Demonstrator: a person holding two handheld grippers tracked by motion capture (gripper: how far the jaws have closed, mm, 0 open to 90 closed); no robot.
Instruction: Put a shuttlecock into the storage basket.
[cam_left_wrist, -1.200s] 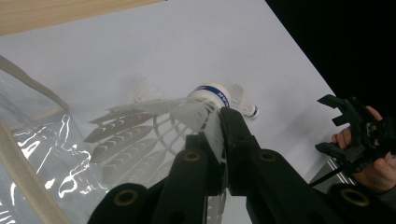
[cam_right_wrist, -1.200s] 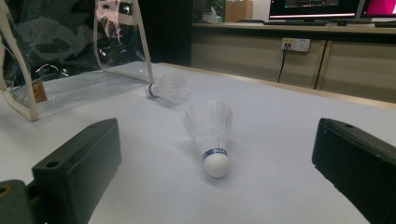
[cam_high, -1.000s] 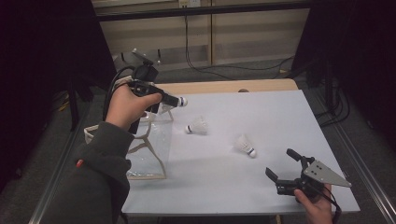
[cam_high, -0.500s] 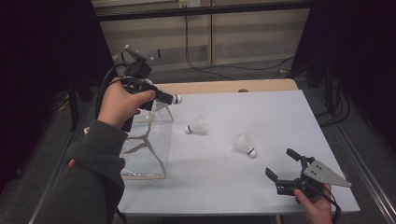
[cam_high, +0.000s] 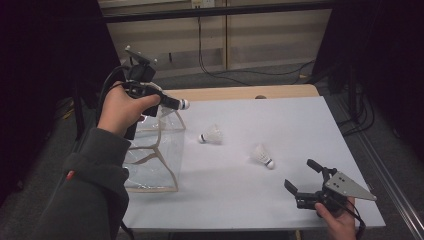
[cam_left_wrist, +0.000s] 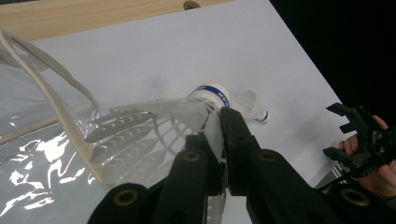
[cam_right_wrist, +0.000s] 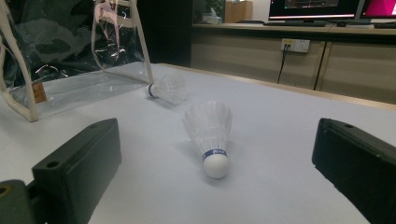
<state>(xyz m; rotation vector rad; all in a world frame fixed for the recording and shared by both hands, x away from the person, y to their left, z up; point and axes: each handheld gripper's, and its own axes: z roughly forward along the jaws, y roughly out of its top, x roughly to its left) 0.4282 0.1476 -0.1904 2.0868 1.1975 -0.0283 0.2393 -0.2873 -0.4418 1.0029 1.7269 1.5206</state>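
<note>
Clear plastic bag (cam_high: 155, 155) is standing open at the left edge of the tabletop (cam_high: 280, 200), and the left hand-held gripper (cam_high: 172, 102) is hovering above its mouth, clamping a shuttlecock (cam_left_wrist: 187, 112) by the feathers, long axis level, cork pointing right, so the drop lies straight below. Two more shuttlecocks are lying on their sides mid-table: one (cam_high: 211, 135) just beside the bag, another (cam_high: 262, 156) nearer the right hand-held gripper (cam_high: 304, 176), which is resting with jaws spread wide, facing it. Nothing is blocking either path.
</note>
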